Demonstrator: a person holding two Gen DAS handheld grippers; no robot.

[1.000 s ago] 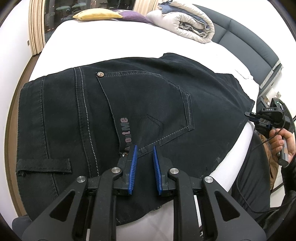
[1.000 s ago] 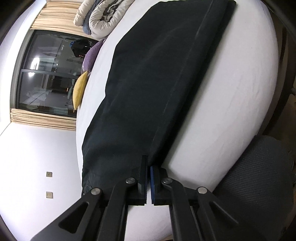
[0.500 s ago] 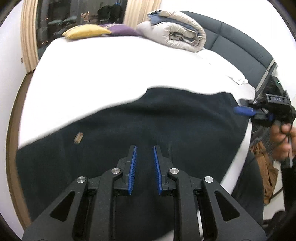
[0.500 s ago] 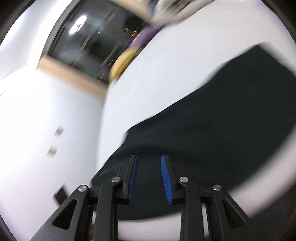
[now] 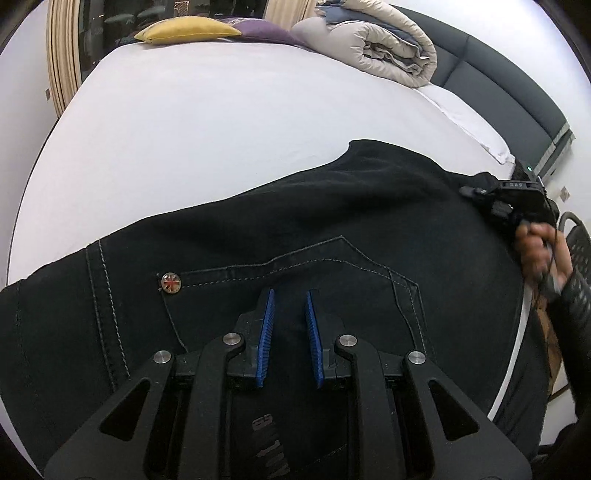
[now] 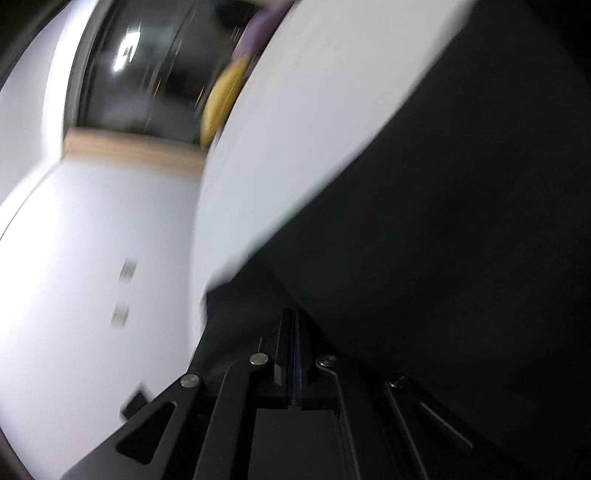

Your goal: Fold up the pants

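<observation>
White bedding covers the bed (image 5: 207, 122), on which the black pants (image 5: 332, 221) are laid across the near side, seat up, with a rear pocket and its grey stitching facing the left wrist camera. Beyond the pants, at the far edge of the bed, a yellow cushion (image 5: 184, 29) and a purple cushion (image 5: 266, 34) are seen in front of a dark window, and a rolled beige duvet (image 5: 373, 48) is set beside them against the dark grey headboard (image 5: 498, 77). A round metal rivet (image 5: 170, 283) with a red and blue flag pattern is fixed at the pocket's corner, just left of the left gripper (image 5: 289, 295). That gripper is held over the pocket with its blue-padded fingers (image 5: 266, 332) spread apart and nothing between them. At the right-hand end of the pants, the right gripper (image 5: 480, 192) is seen gripped in the person's right hand (image 5: 543, 254), its tip against the fabric edge. In the heavily blurred right wrist view, the right gripper (image 6: 295, 321) is shown with its pads pressed together; dark cloth of the pants (image 6: 461, 221) lies right against them, but whether fabric is pinched between them cannot be told. The yellow cushion (image 6: 221, 99) appears there only as a smear beyond the white bedding.
</observation>
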